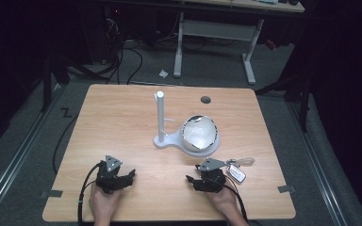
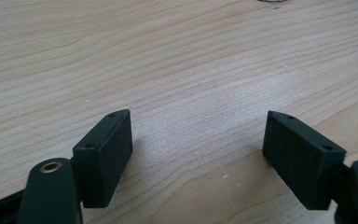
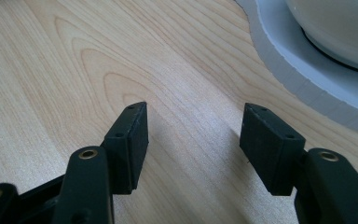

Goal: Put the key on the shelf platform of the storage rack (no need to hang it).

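Bowl [image 1: 199, 133] sits on the white stand [image 1: 169, 139] mid-table in the high view, ahead of the right gripper [image 1: 194, 179], likely the nearer; the left gripper [image 1: 129, 174] is well apart. Left gripper view: jaws spread over bare table [image 2: 177, 60]. Right gripper view: jaws spread, bowl ahead-right.

Table [image 1: 122, 122] light wood-grain, smooth matt; stand [image 1: 162, 139] white plastic; bowl [image 1: 199, 133] glossy.
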Available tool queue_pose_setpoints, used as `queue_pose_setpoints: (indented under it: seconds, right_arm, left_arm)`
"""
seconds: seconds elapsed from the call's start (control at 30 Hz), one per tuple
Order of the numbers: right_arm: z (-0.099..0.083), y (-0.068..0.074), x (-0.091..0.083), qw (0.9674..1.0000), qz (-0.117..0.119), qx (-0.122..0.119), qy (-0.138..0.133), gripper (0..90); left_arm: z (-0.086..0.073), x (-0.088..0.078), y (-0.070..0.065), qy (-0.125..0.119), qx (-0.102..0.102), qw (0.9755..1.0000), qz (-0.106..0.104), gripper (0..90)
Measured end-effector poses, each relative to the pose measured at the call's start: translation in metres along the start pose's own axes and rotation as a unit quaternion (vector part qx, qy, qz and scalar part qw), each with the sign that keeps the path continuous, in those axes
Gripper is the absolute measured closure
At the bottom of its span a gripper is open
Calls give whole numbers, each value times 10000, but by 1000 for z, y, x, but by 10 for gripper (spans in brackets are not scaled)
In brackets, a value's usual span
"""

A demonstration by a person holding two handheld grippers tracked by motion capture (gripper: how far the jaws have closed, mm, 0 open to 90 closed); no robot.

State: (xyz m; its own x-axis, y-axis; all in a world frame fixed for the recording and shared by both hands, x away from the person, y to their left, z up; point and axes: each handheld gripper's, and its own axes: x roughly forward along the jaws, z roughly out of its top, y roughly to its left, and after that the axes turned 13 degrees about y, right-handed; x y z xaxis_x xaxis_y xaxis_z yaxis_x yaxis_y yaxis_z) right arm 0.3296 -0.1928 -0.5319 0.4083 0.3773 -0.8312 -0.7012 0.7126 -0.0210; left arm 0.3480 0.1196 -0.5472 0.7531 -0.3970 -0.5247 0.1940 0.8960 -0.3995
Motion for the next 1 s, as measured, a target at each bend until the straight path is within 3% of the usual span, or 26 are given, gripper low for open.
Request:
queue_pose_setpoints:
  seconds: [0.6,1.0]
  right_arm:
    - [0,0,0,10000,-3,7,2,422]
    - [0,2,0,9999,-68,133,12,428]
  left_arm:
    - [0,0,0,-2,-3,10000,-4,246]
    - [0,0,0,-2,-8,10000,-7,246]
